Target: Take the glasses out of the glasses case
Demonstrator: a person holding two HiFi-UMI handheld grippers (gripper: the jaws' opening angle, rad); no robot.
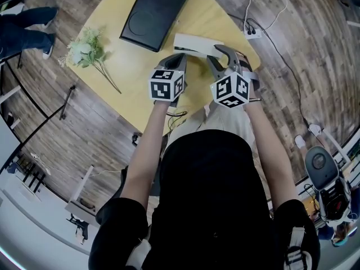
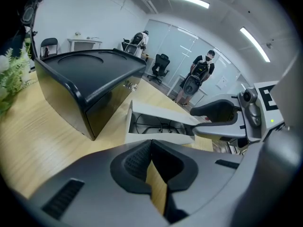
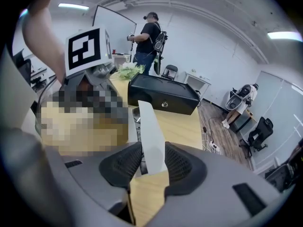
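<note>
The right gripper (image 3: 150, 161) has its jaws pinching the glasses case (image 2: 158, 138) lid; the left gripper (image 2: 151, 144), closed, holds nothing; black box (image 1: 156, 13) just behind.

Matt white glasses case (image 2: 158, 137), smooth wooden table (image 2: 42, 141)

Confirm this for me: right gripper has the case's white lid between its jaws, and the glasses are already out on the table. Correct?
Not quite. The right gripper does have the white lid between its jaws, but the glasses still lie inside the open case, as the left gripper view shows.
</note>
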